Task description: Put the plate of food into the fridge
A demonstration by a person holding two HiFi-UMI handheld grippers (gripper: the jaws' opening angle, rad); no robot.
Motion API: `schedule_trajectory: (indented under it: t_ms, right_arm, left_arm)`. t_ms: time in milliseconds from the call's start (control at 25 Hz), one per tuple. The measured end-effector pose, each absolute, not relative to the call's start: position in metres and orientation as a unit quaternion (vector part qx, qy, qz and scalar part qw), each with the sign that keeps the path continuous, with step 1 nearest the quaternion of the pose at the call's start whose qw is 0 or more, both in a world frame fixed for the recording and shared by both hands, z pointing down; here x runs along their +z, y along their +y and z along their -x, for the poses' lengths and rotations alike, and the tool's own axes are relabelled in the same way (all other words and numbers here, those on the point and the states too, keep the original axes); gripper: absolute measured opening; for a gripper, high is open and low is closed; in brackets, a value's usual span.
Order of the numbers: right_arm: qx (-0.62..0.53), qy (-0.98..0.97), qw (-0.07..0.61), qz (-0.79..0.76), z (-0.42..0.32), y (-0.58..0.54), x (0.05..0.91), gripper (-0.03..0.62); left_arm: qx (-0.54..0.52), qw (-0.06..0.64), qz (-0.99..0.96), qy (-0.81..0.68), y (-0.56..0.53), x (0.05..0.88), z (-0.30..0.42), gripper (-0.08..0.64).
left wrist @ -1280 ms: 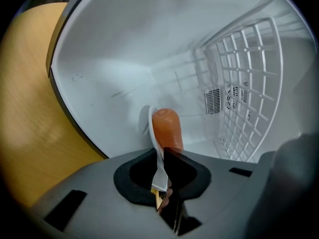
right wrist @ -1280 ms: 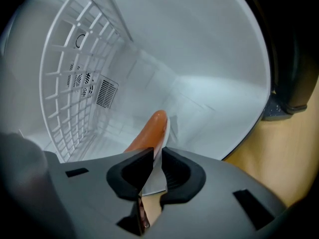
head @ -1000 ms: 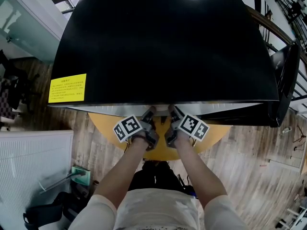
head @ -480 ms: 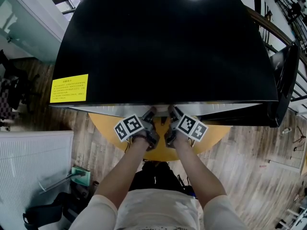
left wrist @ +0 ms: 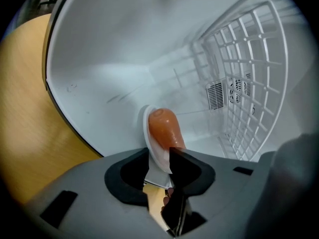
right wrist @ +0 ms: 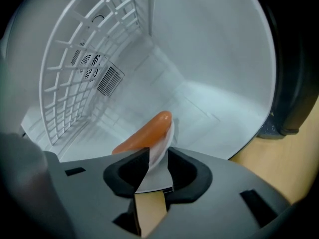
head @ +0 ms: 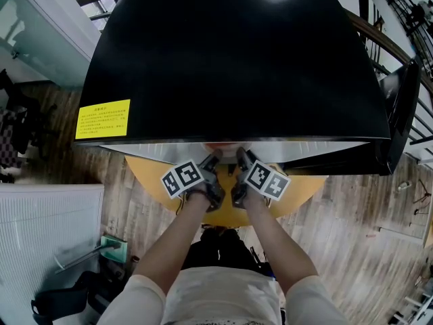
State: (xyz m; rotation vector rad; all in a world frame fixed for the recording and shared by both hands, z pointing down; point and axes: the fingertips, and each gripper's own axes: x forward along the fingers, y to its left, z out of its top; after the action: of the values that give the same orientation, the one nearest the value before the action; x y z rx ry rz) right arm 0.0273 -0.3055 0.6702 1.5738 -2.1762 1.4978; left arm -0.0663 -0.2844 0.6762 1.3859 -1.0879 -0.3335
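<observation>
A white plate [left wrist: 148, 133] carrying an orange sausage [left wrist: 164, 128] rests on the white floor inside the fridge [head: 230, 59]. The left gripper [left wrist: 159, 156] has the plate's near rim between its jaws, which are opening and no longer pinch it. From the other side, the right gripper [right wrist: 158, 156] has the plate [right wrist: 162, 151] and sausage [right wrist: 144, 132] at its jaws, also opening with the rim loose between them. In the head view both grippers [head: 213, 160] [head: 240, 158] reach under the fridge's black top, so the plate is hidden there.
A white wire shelf [left wrist: 249, 73] [right wrist: 84, 59] and a fan vent [left wrist: 215, 94] sit at the back of the fridge. The black door [head: 406, 107] stands open at the right. The round yellow table [head: 145, 175] lies below the hands.
The right gripper's marker cube has edged slightly left; both hands otherwise stay at the fridge opening. The jaws themselves are hidden in the earlier head views.
</observation>
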Motion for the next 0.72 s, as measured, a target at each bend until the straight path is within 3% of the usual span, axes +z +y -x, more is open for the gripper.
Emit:
schedule_trajectory:
  t_ms: [280, 720]
  right_arm:
    - [0.465, -0.712, 0.045, -0.524, -0.033, -0.3, 0.665, 0.161]
    - [0.46, -0.724, 0.027, -0.514, -0.032, -0.265, 0.638, 0.161]
  left_arm:
    - [-0.143, 0.617, -0.61, -0.476, -0.277, 0.671, 0.07, 0.137]
    - [-0.122, 0.595, -0.64, -0.471, -0.245, 0.649, 0.067, 0.138]
